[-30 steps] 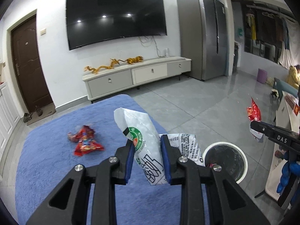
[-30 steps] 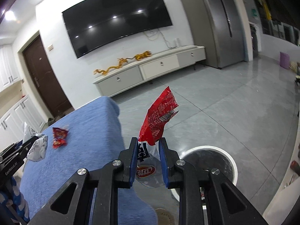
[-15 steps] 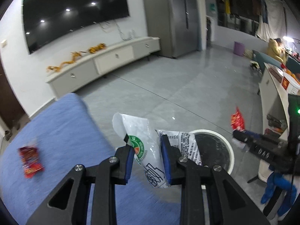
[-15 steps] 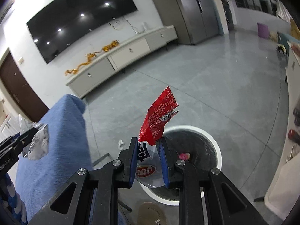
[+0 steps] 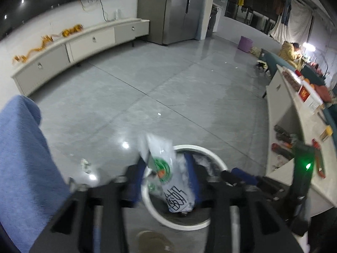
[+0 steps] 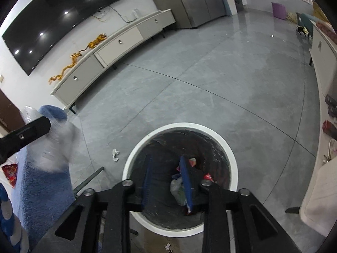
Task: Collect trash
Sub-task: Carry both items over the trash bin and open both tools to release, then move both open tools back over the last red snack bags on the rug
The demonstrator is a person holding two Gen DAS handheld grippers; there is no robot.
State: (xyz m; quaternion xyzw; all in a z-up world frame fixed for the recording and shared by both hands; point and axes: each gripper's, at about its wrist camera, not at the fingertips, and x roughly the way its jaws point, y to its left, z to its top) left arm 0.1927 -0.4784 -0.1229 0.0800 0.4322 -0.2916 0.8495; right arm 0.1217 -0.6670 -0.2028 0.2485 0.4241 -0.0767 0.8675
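Note:
In the left wrist view my left gripper (image 5: 164, 162) hangs over the white-rimmed round bin (image 5: 219, 164). Its jaws are opening, and the white wrapper with a green logo (image 5: 168, 179) sits loose between the blurred pads, tipping into the bin. The right wrist view looks straight down into the bin (image 6: 179, 126). There my right gripper (image 6: 165, 159) is opening its jaws with nothing between them. Crumpled wrappers, one with a red corner (image 6: 207, 176), lie on the bin's floor. The left gripper (image 6: 25, 130) and the blurred white wrapper (image 6: 56, 147) show at the left edge.
A blue blanket-covered surface (image 5: 21, 158) stands left of the bin, with a red wrapper (image 6: 9, 172) on it. A small white scrap (image 6: 115, 155) lies on the grey floor. A white counter (image 5: 294, 116) runs along the right. A low TV cabinet (image 6: 118, 42) lines the far wall.
Both grippers have swung right and down over the bin. The red wrapper has left my right gripper. My left jaws have spread away from the white wrapper.

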